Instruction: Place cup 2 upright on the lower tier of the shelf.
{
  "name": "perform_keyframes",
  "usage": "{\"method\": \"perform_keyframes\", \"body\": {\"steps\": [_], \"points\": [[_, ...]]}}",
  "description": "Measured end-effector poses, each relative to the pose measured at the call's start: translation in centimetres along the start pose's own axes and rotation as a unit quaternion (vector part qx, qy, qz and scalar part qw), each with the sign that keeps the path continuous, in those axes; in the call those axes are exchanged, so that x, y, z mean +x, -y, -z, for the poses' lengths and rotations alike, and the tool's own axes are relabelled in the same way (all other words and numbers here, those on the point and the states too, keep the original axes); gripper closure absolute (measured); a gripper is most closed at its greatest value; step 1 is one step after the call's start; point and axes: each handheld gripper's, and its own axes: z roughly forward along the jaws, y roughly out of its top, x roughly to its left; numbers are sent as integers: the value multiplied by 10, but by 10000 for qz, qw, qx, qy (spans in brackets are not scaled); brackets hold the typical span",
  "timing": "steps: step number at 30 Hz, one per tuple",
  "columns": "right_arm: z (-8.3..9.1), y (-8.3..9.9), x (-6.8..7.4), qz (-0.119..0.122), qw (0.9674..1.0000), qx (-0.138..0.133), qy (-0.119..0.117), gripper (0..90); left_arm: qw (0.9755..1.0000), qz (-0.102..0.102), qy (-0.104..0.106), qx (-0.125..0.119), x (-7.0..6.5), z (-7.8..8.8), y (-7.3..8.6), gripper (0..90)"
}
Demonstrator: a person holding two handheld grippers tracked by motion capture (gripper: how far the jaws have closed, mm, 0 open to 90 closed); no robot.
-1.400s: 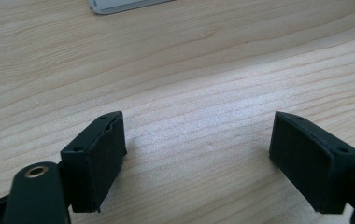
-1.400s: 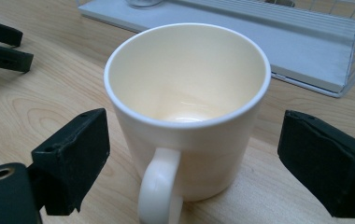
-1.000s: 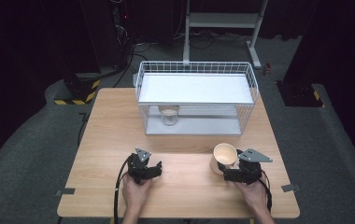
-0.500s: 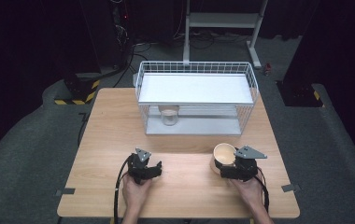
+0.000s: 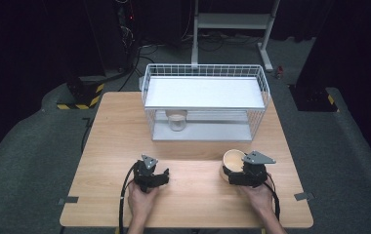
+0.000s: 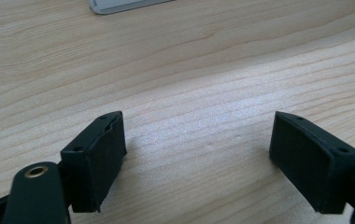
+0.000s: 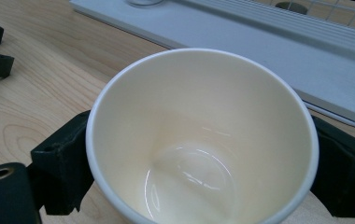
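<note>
A cream cup (image 5: 233, 160) stands upright on the wooden table (image 5: 120, 136) at the front right. My right gripper (image 5: 236, 170) is shut on it; in the right gripper view the black jaws press on both sides of the empty cup (image 7: 203, 116), with the gripper (image 7: 203, 179) low around its wall. At the front left my left gripper (image 5: 157, 173) rests on the table in a hand. Its jaws stand open over bare wood in the left gripper view (image 6: 199, 158).
A white wire rack (image 5: 205, 92) with a flat white shelf stands at the back middle of the table; a small jar (image 5: 176, 119) sits under it. Its grey base (image 7: 278, 51) lies just beyond the cup. Dark floor surrounds the table.
The right gripper has shifted a little to the left, closer around the cup. The left gripper and the cup have stayed put.
</note>
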Motion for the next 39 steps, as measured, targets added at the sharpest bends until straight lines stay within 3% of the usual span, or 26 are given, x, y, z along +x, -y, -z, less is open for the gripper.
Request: {"method": "perform_keyframes", "body": {"steps": [39], "points": [[2,-7,-4,-17,9999,66,-108,96,10000,14,-3,-1,0,0,0,189]]}}
